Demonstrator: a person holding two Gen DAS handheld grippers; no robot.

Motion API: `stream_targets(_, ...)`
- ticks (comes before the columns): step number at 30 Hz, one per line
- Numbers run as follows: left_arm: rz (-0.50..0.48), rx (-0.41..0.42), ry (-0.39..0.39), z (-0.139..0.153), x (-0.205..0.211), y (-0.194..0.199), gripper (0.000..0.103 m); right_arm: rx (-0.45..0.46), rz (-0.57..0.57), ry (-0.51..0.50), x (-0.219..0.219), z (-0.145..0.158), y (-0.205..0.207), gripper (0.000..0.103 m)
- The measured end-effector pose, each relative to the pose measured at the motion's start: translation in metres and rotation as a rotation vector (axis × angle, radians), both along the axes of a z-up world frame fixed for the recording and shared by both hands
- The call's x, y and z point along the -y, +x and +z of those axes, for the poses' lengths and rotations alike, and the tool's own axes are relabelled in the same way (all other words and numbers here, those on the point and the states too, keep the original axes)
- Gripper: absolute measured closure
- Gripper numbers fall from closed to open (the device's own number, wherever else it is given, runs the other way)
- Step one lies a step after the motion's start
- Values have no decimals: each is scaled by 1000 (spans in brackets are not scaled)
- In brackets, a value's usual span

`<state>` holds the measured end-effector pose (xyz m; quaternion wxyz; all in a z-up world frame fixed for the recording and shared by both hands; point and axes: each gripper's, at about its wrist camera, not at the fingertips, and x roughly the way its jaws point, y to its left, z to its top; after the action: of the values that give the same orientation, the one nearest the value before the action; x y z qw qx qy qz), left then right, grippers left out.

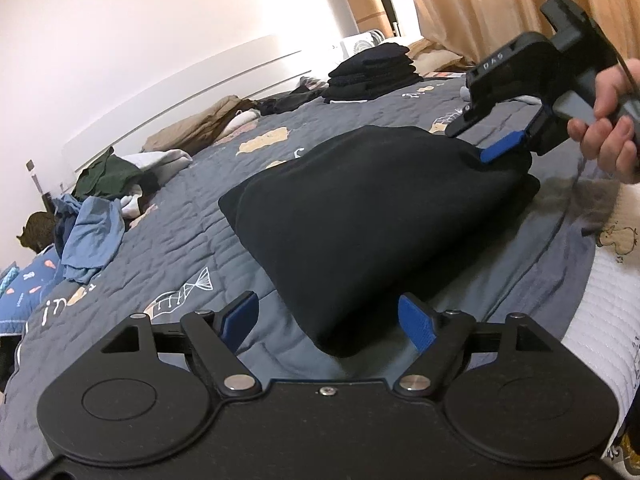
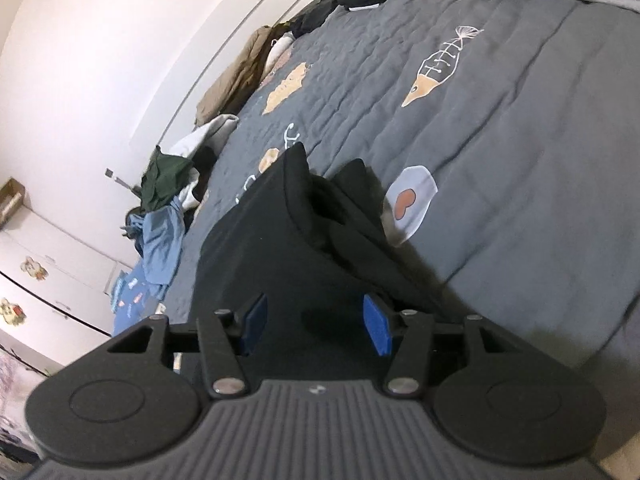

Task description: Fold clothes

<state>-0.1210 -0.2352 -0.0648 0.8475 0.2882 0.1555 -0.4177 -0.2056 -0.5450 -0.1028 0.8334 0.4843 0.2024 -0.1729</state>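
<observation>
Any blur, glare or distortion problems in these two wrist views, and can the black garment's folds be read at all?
Left wrist view: strong fisheye bend along the headboard, wall overexposed, black garment nearly featureless, right gripper sharp. Right wrist view: horizon tilted steeply, garment edge beside the bedspread smeared, layered folds visible at the garment's far end, left gripper not seen here.

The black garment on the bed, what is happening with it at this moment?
A person is folding clothes with a handheld gripper in each hand. The black garment lies folded into a compact bundle on the grey quilt. The left gripper is open at the bundle's near corner. The right gripper is also open, with the bundle's other end between its fingers. A stack of folded dark clothes sits farther back on the bed, and unfolded clothes wait along the side by the wall.
</observation>
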Motion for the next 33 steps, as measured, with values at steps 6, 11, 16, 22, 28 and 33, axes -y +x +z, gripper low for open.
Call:
stream_targets(6,19,-26,-28,4,-4,5,27,-7,5,-2,1,-2,0,50)
stream_targets(11,57,-82,-125,20,-16,17,25,16,15,-7,-3,15,-10,50)
stream_targets(16,96,-153,-235,36,-27,35,24,32,43,-39,-12,32,-15,48)
stream_targets(22,175,-370,-397,49,-34,87,24,70,86,-54,-29,39,-4,46)
stream_targets(28,227,-531,-489,47,-26,147,24,87,138,-72,-44,42,16,45)
stream_targets(33,271,-606,-525,41,-13,198,24,63,163,-124,-53,50,34,44)
